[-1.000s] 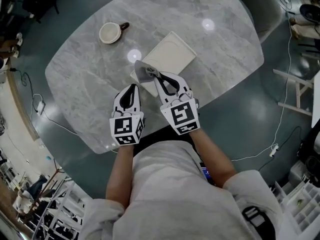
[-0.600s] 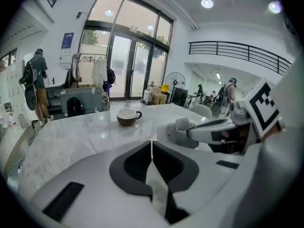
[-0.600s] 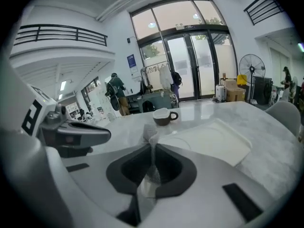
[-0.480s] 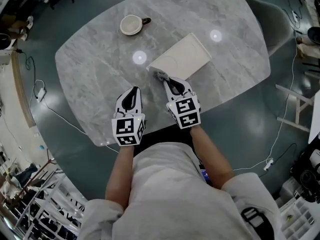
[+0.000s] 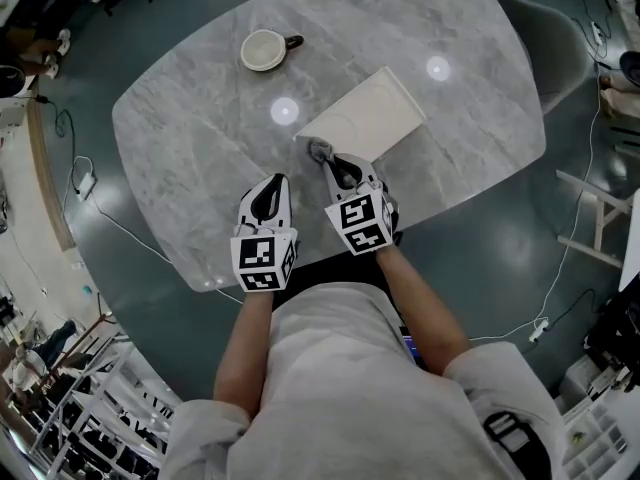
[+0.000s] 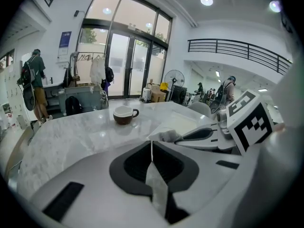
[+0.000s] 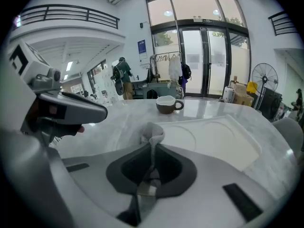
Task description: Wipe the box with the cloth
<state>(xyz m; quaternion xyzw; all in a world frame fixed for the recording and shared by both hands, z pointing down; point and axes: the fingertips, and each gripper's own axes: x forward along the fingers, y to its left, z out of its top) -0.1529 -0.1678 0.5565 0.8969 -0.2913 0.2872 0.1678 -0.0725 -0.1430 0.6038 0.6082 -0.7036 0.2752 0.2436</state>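
Note:
A flat white box (image 5: 366,116) lies on the grey marble table (image 5: 190,158), with its near corner towards me. My right gripper (image 5: 328,158) is shut on a small bunched grey cloth (image 5: 319,150) at that near corner. In the right gripper view the cloth (image 7: 152,133) sticks up from the shut jaws, with the box (image 7: 216,137) just beyond and to the right. My left gripper (image 5: 277,181) is shut on nothing and sits over bare table, left of the right one. In the left gripper view the cloth (image 6: 167,136) and box (image 6: 183,121) lie ahead to the right.
A cup (image 5: 264,49) with a dark handle stands at the table's far left, well away from both grippers. A grey chair (image 5: 540,28) is at the far right of the table. Cables run over the floor (image 5: 570,258) around it.
The cloth, spread wider over the box's near corner a second ago, is now a small bunch at the right gripper's tips. The left gripper has hardly moved.

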